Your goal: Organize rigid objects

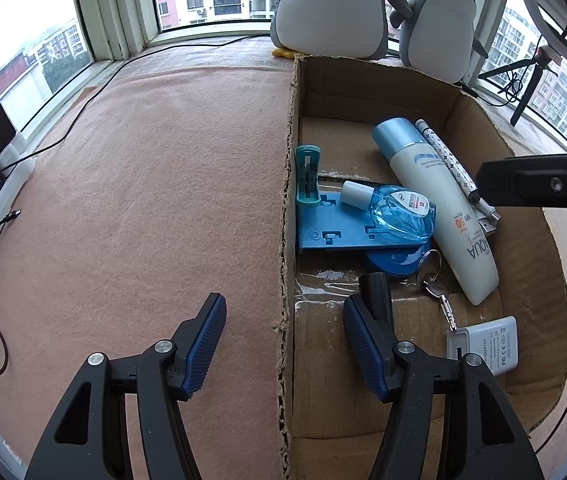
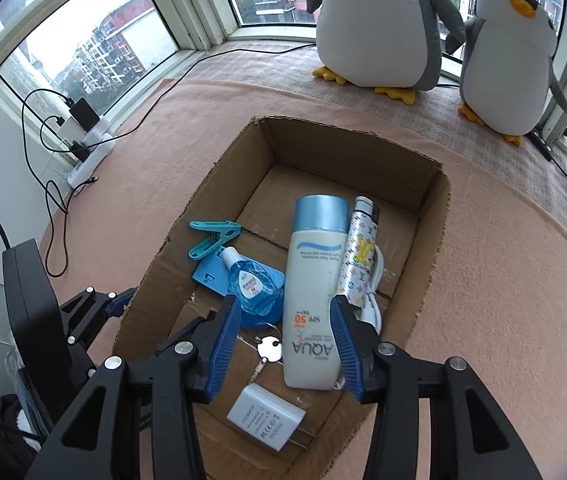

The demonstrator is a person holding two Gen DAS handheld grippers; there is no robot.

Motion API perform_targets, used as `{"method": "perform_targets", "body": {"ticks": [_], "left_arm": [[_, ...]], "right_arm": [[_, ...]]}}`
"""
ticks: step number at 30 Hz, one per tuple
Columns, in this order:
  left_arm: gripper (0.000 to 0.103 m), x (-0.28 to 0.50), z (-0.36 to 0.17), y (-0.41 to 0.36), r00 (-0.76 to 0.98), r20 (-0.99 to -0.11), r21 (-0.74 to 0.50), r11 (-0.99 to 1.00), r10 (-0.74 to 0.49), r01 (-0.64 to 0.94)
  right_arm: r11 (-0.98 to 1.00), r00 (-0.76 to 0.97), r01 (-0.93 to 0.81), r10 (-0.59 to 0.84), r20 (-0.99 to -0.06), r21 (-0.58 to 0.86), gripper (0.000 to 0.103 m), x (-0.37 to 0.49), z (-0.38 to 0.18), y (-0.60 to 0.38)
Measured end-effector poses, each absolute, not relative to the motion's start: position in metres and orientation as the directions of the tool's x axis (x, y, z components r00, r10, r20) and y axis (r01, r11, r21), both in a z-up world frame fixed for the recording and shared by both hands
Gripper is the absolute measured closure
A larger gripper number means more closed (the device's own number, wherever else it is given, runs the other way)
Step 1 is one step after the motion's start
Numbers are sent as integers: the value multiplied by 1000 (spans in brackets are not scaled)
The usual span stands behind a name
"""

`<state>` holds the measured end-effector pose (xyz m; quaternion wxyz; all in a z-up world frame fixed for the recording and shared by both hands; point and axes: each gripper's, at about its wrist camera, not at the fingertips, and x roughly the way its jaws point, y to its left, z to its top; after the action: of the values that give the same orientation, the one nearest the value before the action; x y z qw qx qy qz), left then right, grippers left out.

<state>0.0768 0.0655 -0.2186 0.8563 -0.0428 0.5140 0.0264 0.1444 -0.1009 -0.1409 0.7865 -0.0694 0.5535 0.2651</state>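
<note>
A cardboard box [image 1: 288, 168] [image 2: 435, 240] lies open on the pink blanket. Inside it are a white sunscreen bottle [image 1: 439, 208] [image 2: 315, 280], a small clear blue bottle [image 1: 401, 211] [image 2: 252, 287], a teal clip [image 1: 307, 180] [image 2: 212, 238], a blue plastic plate [image 1: 331, 230], keys [image 1: 437, 286] [image 2: 269, 347], a white charger [image 1: 483, 345] [image 2: 267, 420] and a patterned lighter [image 1: 447, 160] [image 2: 360, 254]. My left gripper [image 1: 285, 346] [image 2: 91, 312] is open and straddles the box's left wall. My right gripper [image 2: 285, 348] [image 1: 543, 184] hovers open over the box, above the sunscreen bottle's lower end.
Two penguin plush toys [image 1: 331, 4] [image 2: 379, 20] stand by the window behind the box. A power strip [image 1: 3, 196] [image 2: 87, 156] with chargers and cables lies at the left edge. A tripod [image 1: 531, 80] stands at the far right. Pink blanket [image 1: 143, 180] spreads left of the box.
</note>
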Motion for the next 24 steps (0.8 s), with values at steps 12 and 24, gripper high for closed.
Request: {"method": "perform_targets", "body": {"ticks": [12, 24], "left_arm": [[38, 66, -186, 66, 508, -861, -25, 996, 22, -86], [34, 33, -130, 37, 581, -814, 4, 1000, 20, -28]], "right_arm": [[890, 377, -442, 302, -876, 117, 51, 117, -109, -144], [944, 490, -316, 247, -836, 94, 40, 72, -91, -196]]}}
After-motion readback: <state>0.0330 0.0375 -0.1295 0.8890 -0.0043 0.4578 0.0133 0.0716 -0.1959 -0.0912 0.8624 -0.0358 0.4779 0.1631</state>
